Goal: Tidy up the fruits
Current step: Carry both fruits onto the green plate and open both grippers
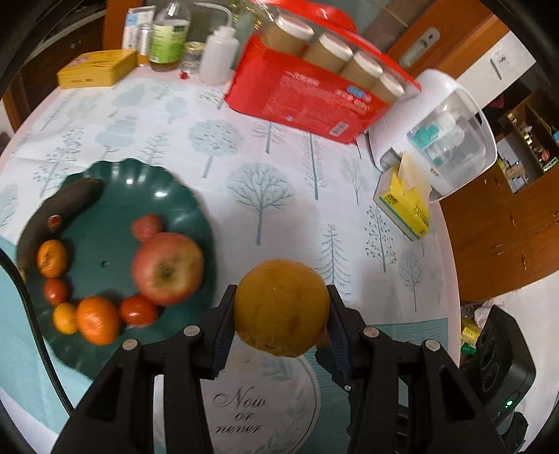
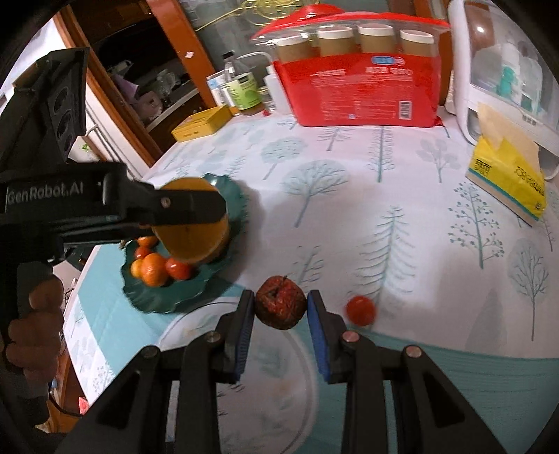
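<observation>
My left gripper (image 1: pixel 281 307) is shut on a large orange (image 1: pixel 282 307), held above the tablecloth to the right of a dark green plate (image 1: pixel 164 195). The plate carries an apple (image 1: pixel 167 267), a dark banana (image 1: pixel 52 213), mandarins (image 1: pixel 97 319) and small tomatoes (image 1: pixel 138 310). My right gripper (image 2: pixel 279 307) is shut on a small wrinkled dark-red fruit (image 2: pixel 279 302), lifted off the cloth. A small red tomato (image 2: pixel 361 310) lies on the cloth just right of it. In the right wrist view the left gripper (image 2: pixel 195 213) holds the orange (image 2: pixel 195 241) above the plate (image 2: pixel 167 297).
A red package of jars (image 1: pixel 307 101), a white appliance (image 1: pixel 440 139), a yellow tissue pack (image 1: pixel 405 206), a yellow box (image 1: pixel 96 68) and bottles (image 1: pixel 169 33) line the far side of the table. A person's hand (image 2: pixel 31 328) grips the left tool. A wooden cabinet (image 1: pixel 506 227) stands beyond the right edge.
</observation>
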Tool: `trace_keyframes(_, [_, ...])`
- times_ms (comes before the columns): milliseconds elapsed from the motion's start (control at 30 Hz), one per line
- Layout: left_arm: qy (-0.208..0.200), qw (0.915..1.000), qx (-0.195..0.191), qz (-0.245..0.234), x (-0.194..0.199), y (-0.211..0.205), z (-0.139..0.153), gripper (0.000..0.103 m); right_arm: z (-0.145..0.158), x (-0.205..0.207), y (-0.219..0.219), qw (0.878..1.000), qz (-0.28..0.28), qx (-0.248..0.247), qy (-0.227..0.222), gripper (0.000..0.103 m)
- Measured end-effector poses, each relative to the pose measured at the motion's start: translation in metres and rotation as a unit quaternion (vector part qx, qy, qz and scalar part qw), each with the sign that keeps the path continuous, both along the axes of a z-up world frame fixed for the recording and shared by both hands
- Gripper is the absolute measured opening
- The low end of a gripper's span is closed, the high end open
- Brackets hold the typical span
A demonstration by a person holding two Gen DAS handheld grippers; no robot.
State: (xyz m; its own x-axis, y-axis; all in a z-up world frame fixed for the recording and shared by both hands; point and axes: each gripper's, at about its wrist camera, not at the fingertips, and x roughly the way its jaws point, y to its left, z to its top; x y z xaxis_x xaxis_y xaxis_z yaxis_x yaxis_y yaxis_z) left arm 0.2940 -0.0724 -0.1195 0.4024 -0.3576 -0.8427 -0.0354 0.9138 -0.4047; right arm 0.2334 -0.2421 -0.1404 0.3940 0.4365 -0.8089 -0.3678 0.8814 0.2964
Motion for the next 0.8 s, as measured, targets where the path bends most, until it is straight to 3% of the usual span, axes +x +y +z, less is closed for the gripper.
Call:
trace_keyframes(400, [-0.027, 0.9989, 0.022, 0.03, -0.041, 0.073, 0.029, 0.046, 0.01, -0.046, 0.054, 1.0, 0.021, 0.0, 0.003, 0.031])
trace_keyframes(800, [-0.026, 0.9988, 0.042, 0.006, -0.049, 0.127, 0.038, 0.046, 0.008, -0.061, 0.104, 1.0, -0.01, 0.013, 0.012, 0.031])
